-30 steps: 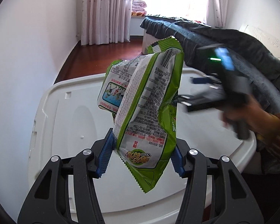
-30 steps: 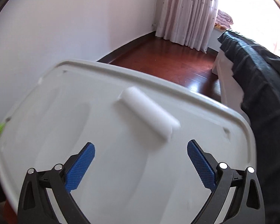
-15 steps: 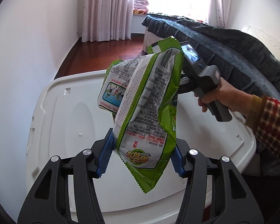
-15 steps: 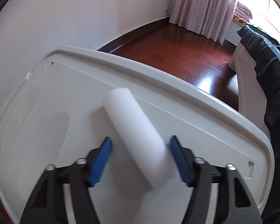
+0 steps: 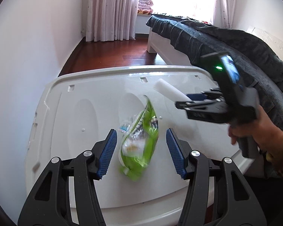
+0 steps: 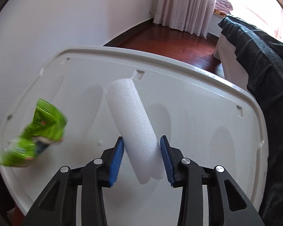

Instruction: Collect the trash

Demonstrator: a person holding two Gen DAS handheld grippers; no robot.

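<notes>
- Left wrist view: crumpled green-and-white snack wrapper [image 5: 139, 141] no longer clamped as it was half a second ago; now blurred with motion between the spread blue pads, touching neither, dropping onto or just landing on the white moulded plastic tabletop [image 5: 81, 116].
- Left gripper [image 5: 140, 151]: released, jaws wide apart, empty.
- Right wrist view: white foam cylinder [image 6: 134, 124] now pinched at its near end between the blue pads, where a second ago it lay alone and well ahead of spread jaws.
- Right gripper [image 6: 142, 158]: clenched on the foam cylinder, far end pointing toward the tabletop's back rim; whether already lifted clear, cannot tell.
- Meaning, as a judgement: wrapper back loose on the surface and not yet collected, so one piece given up while the other is secured; no bin or bag visible in either view, so destination unknown.
- Count: two grippers, one snack wrapper, one foam cylinder, one white tabletop.
- Also present: one bed under a dark blanket [image 5: 226, 43] to the right, pink curtains [image 5: 111, 9] at the window, red-brown wooden floor [image 5: 111, 54].
</notes>
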